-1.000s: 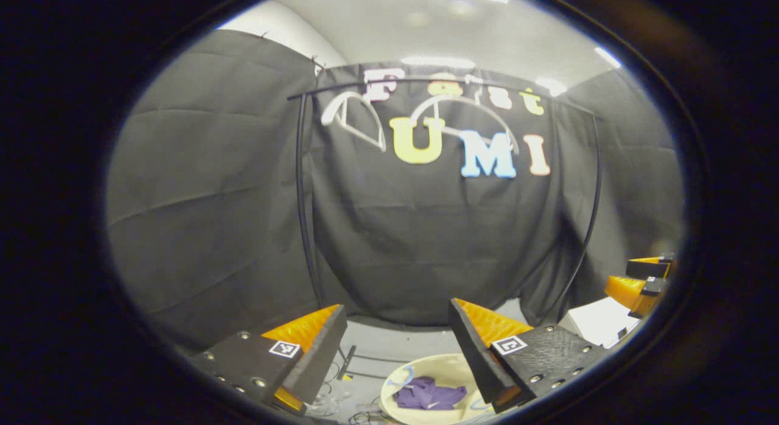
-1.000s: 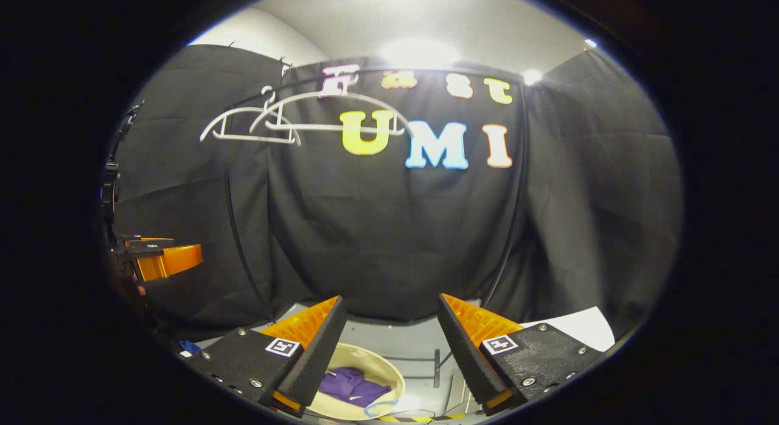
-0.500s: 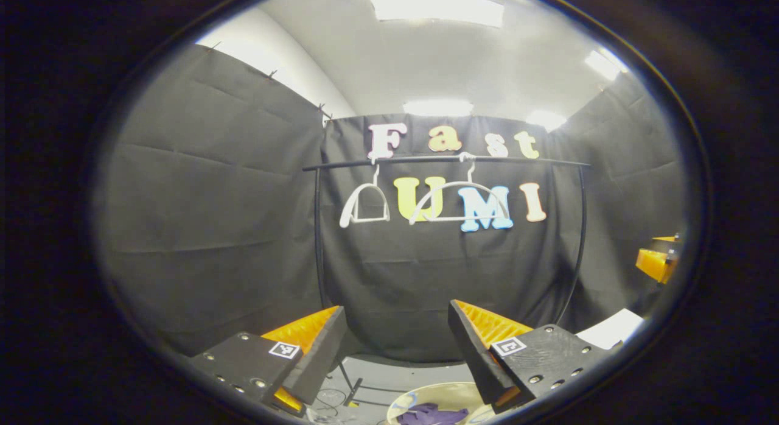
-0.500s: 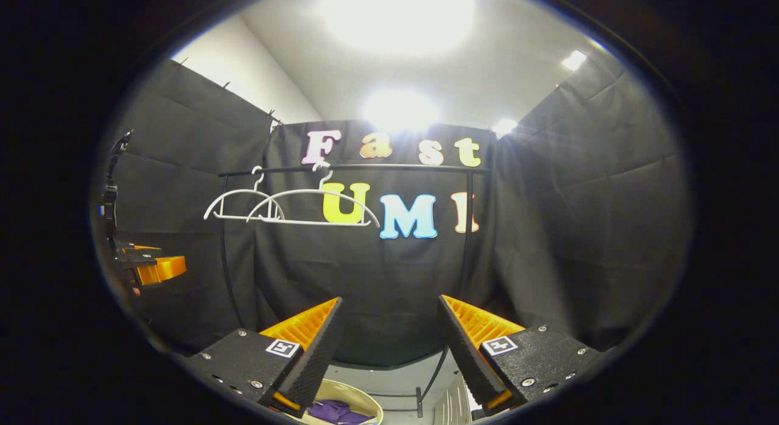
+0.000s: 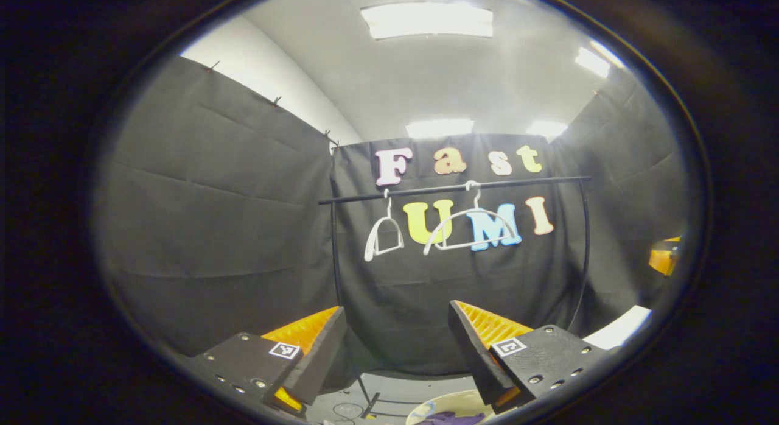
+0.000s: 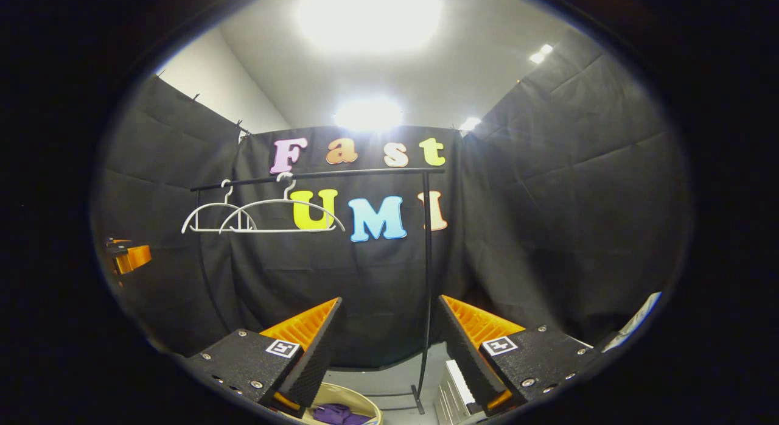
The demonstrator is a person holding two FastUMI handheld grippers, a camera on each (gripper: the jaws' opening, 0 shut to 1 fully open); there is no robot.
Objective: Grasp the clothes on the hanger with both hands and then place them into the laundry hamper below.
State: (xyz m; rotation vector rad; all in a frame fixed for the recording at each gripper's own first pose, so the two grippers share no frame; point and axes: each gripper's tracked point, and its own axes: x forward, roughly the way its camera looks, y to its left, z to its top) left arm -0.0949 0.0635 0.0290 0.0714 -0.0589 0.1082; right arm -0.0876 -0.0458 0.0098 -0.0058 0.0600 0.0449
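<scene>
The hamper (image 6: 359,405) below the rail (image 6: 316,174) is cut off; purple clothes (image 6: 338,414) are seen inside. Left gripper (image 5: 395,346) and right gripper (image 6: 389,343) are held spread, empty.

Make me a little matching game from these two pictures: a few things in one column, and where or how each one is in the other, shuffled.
Things:
1. two white plastic hangers
2. purple crumpled garment
3. thin black metal clothes rail
4. left hand-held gripper

Places or states:
A. lying inside the round cream laundry hamper
B. fingers apart, holding nothing
C. bare, hooked on the rail
D. running level across the black cloth wall, near its top

Pairs: 1-C, 2-A, 3-D, 4-B
</scene>
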